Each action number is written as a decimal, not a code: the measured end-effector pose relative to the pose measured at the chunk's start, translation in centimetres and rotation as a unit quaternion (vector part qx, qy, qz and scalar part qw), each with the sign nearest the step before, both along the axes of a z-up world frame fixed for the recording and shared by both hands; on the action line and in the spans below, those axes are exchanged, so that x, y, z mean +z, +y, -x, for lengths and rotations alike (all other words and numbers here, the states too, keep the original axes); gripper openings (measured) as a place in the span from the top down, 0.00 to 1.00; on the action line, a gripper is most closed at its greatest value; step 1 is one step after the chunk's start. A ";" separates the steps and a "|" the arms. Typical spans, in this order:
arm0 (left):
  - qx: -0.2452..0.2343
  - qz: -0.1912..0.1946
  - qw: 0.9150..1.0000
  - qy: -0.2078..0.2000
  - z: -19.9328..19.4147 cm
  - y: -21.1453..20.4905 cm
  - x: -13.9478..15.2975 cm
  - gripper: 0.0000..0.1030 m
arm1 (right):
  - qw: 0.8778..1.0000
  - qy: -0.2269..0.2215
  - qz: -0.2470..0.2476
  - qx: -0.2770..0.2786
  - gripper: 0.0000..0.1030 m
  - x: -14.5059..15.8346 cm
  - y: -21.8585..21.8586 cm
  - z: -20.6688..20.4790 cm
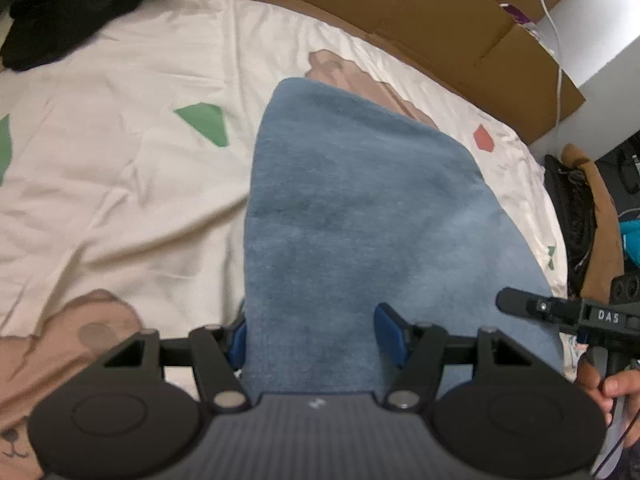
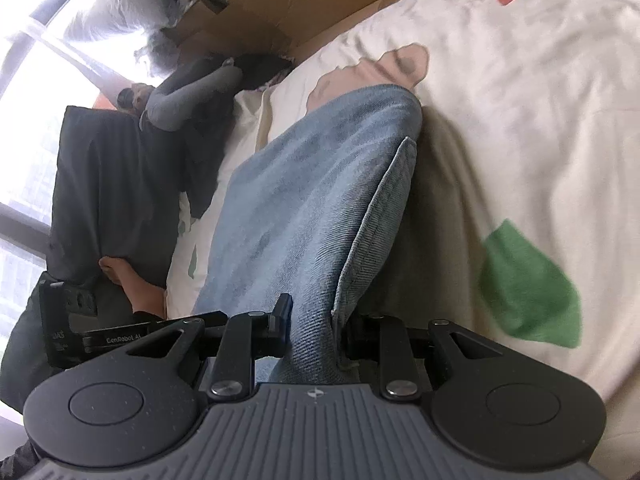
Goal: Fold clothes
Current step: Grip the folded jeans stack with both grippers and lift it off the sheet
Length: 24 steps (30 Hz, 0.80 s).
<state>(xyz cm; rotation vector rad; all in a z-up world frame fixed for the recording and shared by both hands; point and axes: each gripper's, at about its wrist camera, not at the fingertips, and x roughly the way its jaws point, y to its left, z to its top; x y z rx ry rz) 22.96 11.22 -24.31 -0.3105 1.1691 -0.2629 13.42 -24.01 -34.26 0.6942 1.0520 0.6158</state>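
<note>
The right claw [image 2: 316, 330] was clamped on a bunched edge of the blue jeans [image 2: 320, 184]; the left claw [image 1: 312, 338] gripped their wider fold. The jeans stretched away across the patterned bedsheet [image 1: 120, 160] of the bed.

A blue denim garment [image 2: 312, 184] of twilled, matt cloth with a stitched hem is seen. The cream bedsheet [image 1: 120, 184], printed with green and red patches, appears as smooth, creased cotton-like fabric. The brown cardboard [image 1: 460, 28] is dull and papery. Matt black plastic with small shiny metal pins is shown on the right gripper [image 2: 316, 320], and a ribbed grey body behind it.
</note>
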 end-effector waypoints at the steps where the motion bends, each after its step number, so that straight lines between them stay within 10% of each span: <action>1: -0.004 0.000 1.000 -0.001 0.0 -0.5 0.0 0.36 | 1.000 0.000 0.000 -0.002 0.76 0.1 -0.4 0.1; 24: -0.057 0.022 0.998 0.011 0.8 -7.2 -0.5 0.36 | 0.997 -0.007 0.016 -0.070 0.75 0.8 -9.1 1.6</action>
